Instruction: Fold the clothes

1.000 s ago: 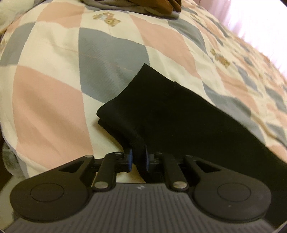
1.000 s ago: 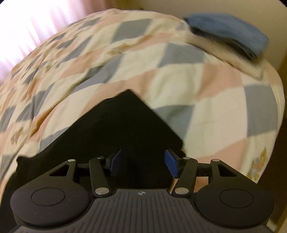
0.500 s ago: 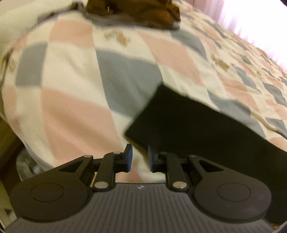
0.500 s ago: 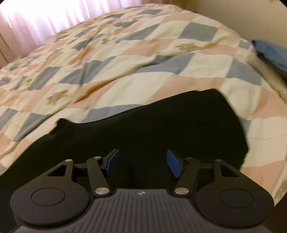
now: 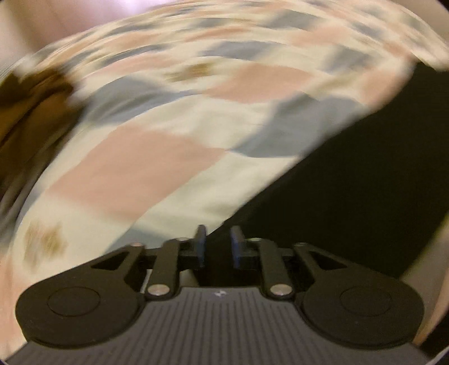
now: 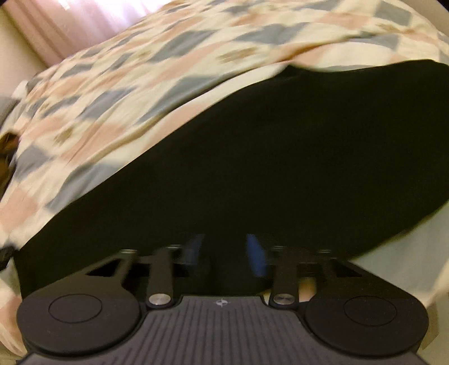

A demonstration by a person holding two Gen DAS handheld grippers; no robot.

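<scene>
A checked bed cover [image 5: 157, 157] lay under black clothes [image 6: 280, 174], off at 3 o'clock. The left claw [image 5: 217, 244] was narrow and empty; the right claw [image 6: 224, 252] was half open over them. Better to grab an edge firmly.

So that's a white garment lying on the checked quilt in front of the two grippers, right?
Not quite: the garment is black, not white, as the right wrist view shows plainly. It does lie on the checked quilt in front of the two grippers.

A home bedroom; patchwork quilt [image 6: 118, 84] (bed-wide); pink curtains [image 6: 56, 25]
</scene>
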